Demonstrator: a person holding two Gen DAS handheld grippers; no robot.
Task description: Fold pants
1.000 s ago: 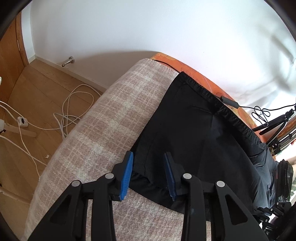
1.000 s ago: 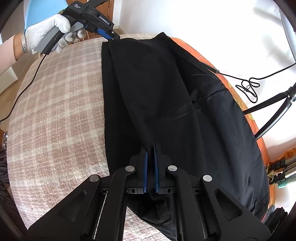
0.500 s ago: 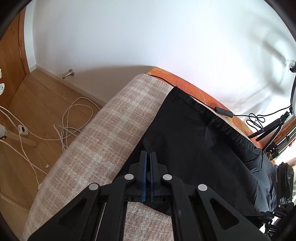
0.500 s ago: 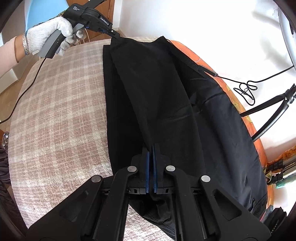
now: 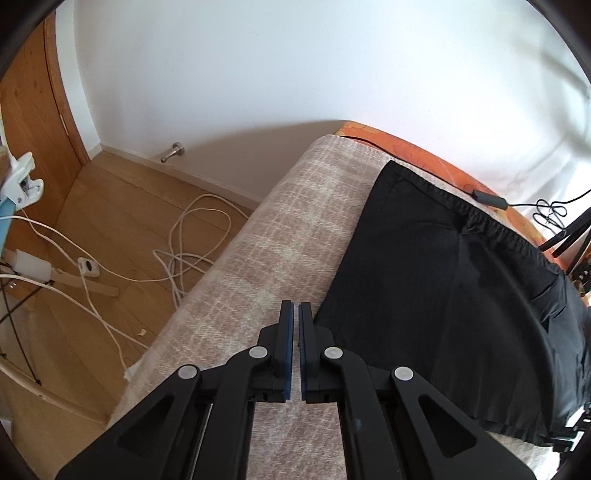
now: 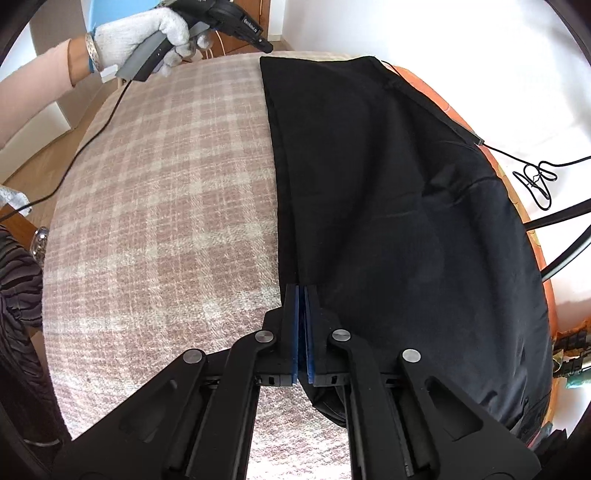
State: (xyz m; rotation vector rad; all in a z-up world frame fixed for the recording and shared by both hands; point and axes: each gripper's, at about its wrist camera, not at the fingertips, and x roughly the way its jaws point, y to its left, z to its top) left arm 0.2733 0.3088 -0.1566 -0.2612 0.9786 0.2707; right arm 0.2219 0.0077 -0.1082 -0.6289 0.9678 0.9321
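Since the pants lie flat lengthwise on the plaid blanket, filling my right wrist view from twelve to four o'clock, I judge the next fold is crosswise. I'd take both layers at the long edge and carry them over evenly. My right gripper has just been opening to a slit, with the fold edge at its tips and no cloth visible between the pads. My left gripper is closed just beside the corner. Count: one pants, two grippers, one blanket, one gloved hand.
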